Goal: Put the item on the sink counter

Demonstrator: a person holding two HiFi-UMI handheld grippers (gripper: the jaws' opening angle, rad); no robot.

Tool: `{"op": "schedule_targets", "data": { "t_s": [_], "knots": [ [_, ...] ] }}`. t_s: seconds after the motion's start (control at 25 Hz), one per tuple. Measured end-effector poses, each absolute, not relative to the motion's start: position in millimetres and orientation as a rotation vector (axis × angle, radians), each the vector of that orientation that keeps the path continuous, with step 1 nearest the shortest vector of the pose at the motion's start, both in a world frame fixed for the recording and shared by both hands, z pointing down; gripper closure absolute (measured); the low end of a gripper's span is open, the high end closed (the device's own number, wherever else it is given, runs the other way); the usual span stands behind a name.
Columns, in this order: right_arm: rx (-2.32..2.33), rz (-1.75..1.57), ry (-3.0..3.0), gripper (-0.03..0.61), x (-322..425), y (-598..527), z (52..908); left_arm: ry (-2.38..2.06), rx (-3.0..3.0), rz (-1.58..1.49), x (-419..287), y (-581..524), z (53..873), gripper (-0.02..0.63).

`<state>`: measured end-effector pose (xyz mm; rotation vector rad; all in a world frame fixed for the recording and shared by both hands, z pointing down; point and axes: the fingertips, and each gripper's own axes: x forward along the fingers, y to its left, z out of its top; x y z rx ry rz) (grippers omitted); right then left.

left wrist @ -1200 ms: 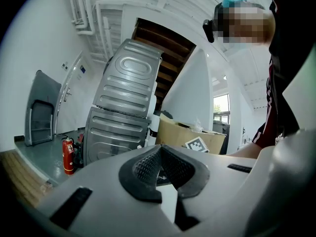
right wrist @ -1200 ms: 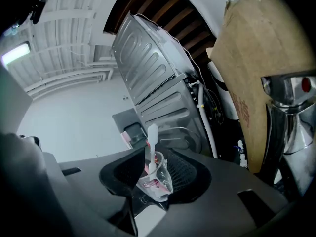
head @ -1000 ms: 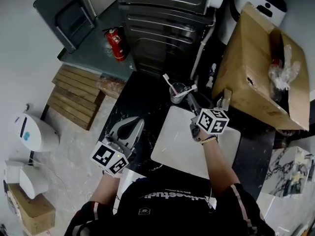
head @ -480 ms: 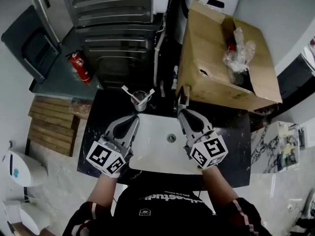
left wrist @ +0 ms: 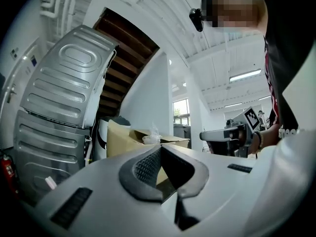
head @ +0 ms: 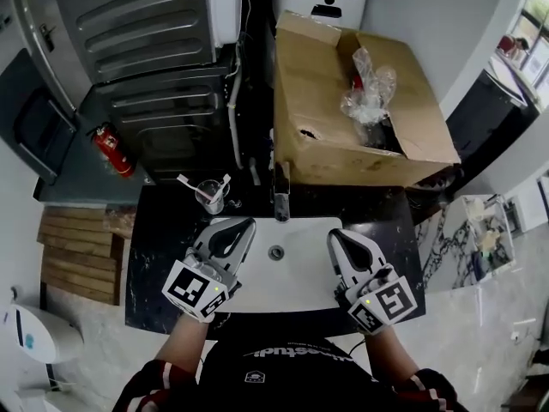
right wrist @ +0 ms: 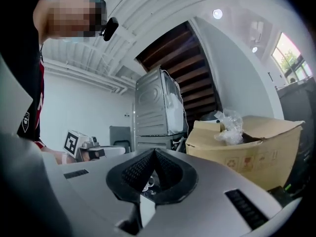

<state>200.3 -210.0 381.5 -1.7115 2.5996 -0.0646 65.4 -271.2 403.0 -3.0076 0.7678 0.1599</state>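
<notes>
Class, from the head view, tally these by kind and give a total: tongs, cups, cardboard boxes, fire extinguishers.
Tongs: 2 (left tongs, right tongs)
Cups: 1
Cardboard boxes: 1
Fire extinguishers: 1
Total: 5

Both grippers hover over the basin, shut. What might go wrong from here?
The cup holding toothbrushes stands on the dark counter beside the faucet, close ahead of the left gripper; a careless sweep might tip it. The right gripper has just closed on nothing and both are shut, so a new grasp without reopening the fingers would likely shove the thing instead.
</notes>
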Motion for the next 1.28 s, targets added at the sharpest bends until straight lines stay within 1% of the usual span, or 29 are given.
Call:
{"op": "schedule_targets", "data": {
  "t_s": [0.24,0.72,1.28],
  "knots": [
    [-1.702,-0.089,2.582,0.540,203.8,-205.4,381.1,0.759,-3.009,0.153,72.0,-268.7,397.7,0.598],
    [-1.654,-0.073,2.615,0.541,186.5,-209.0,374.9,0.817,-2.996,0.150,57.7,-275.7,395.7,0.598],
    [-1.649,-0.084,2.620,0.541,189.0,-211.1,375.3,0.835,-2.987,0.160,58.6,-279.1,393.1,0.600]
  ]
}}
